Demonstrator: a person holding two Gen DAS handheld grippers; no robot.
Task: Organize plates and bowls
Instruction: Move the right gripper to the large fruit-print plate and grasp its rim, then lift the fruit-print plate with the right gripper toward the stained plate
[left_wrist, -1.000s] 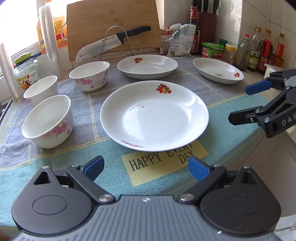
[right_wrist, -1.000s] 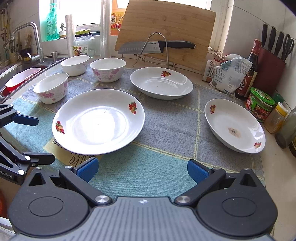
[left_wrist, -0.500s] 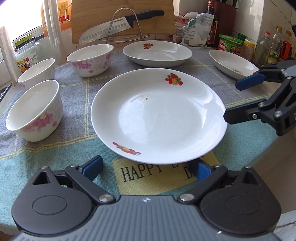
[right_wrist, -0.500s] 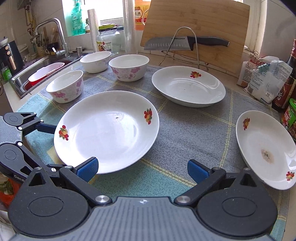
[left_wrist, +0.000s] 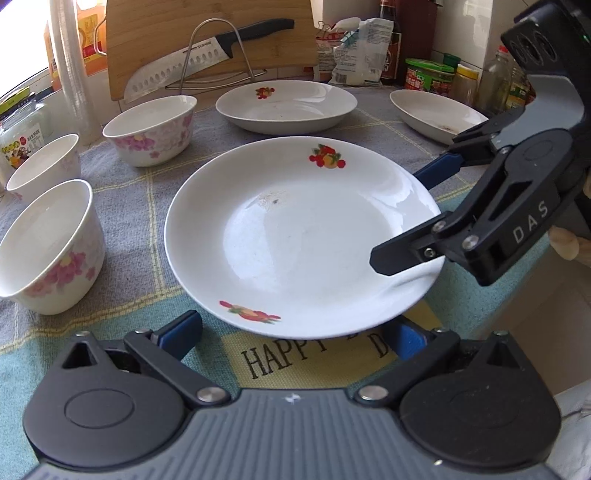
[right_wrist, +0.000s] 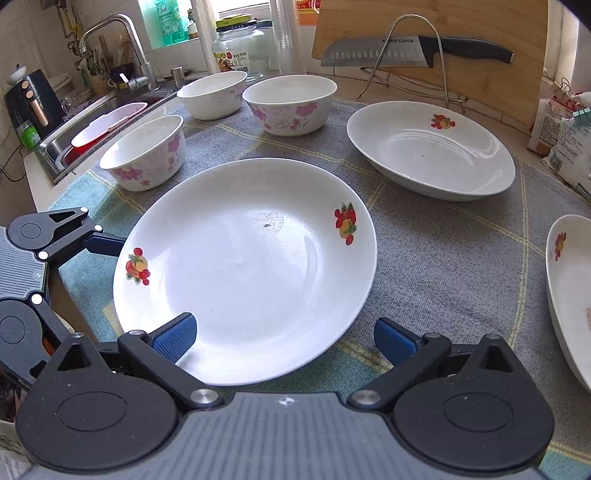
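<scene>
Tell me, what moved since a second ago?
Both grippers closed in on the big white fruit-print plate. The left gripper has just been opening its fingers; the right gripper came over the plate's rim. Neither grips anything. The three pink-flowered bowls and other plates stayed put.

I read this as a home kitchen: sink (right_wrist: 92, 129) with tap (right_wrist: 122, 48) far left of my right gripper, knife (right_wrist: 406, 50) against cutting board (right_wrist: 480, 22) ahead, sauce bottles (left_wrist: 391, 37) beyond.

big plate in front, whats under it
The big plate lies on a checked cloth, covering part of its yellow "HAPPY" label. The label's middle letters are hidden by the rim.
</scene>
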